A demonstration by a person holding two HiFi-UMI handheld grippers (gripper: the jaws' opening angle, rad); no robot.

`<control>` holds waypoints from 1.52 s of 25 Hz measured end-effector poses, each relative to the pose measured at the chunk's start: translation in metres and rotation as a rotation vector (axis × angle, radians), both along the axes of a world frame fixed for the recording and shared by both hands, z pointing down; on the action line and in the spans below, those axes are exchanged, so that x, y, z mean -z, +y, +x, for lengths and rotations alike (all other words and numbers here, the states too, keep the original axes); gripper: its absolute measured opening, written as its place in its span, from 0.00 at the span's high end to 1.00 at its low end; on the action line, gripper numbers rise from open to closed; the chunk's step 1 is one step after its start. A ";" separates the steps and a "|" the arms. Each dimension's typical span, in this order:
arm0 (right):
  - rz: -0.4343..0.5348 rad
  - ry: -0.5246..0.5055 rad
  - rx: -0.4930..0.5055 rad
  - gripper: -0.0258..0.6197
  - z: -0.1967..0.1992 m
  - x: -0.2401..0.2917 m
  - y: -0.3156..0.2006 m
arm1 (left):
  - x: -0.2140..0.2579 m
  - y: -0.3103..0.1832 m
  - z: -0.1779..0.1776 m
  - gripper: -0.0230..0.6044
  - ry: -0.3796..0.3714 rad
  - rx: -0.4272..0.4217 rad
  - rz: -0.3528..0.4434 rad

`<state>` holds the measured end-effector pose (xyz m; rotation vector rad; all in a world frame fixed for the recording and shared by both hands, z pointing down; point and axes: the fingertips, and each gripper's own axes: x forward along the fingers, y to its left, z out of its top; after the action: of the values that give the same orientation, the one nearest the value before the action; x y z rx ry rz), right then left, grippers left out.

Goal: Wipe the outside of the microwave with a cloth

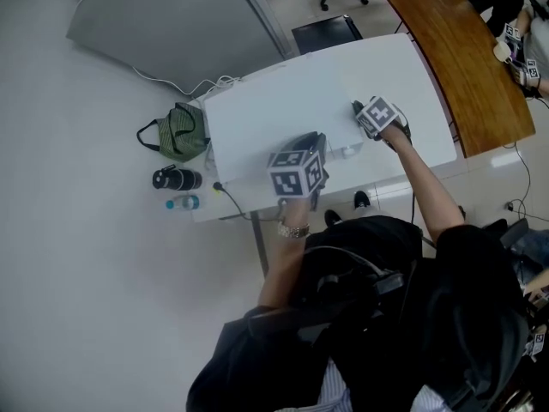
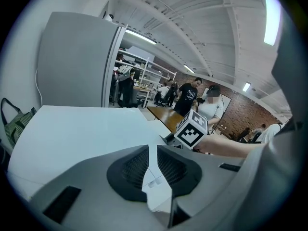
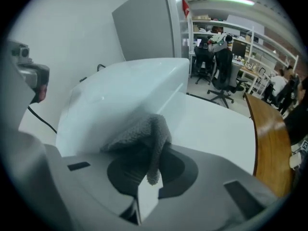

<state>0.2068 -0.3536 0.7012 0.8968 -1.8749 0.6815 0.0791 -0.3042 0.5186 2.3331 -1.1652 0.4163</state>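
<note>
Tabletop (image 1: 429, 84) in white takes up the middle of the head view, with a wooden table (image 1: 467, 67) along its right edge and a green bag (image 1: 178, 131) on the floor to its left. From above, the white microwave (image 3: 125, 95) is hard to tell from the surface it stands on. The right gripper view shows it plainly as a rounded box ahead and to the left of the jaws, its long axis running away toward the grey partition (image 3: 144, 23). The left gripper (image 2: 153, 172) hovers over the near edge of the white surface, its jaws drawn to a thin slit with nothing between them. The right gripper (image 3: 147, 174) sits further along to the right, clamped on a grey cloth (image 3: 144, 131). The cloth bunches up out of the jaws toward the microwave's near face and seems to rest against it, though contact cannot be confirmed. Since the right hand alone carries the cloth and is closest to that face, the wipe probably falls to it, sweeping along the box's length away from the person.
</note>
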 end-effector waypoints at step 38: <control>0.154 -0.194 -0.322 0.92 -0.023 0.023 0.170 | -0.042 0.101 -0.039 0.88 -0.028 0.016 -0.068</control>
<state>0.1841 -0.1841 0.6786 1.2905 -1.9943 0.8510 0.0405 -0.2033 0.5602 2.2653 -1.1642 0.4769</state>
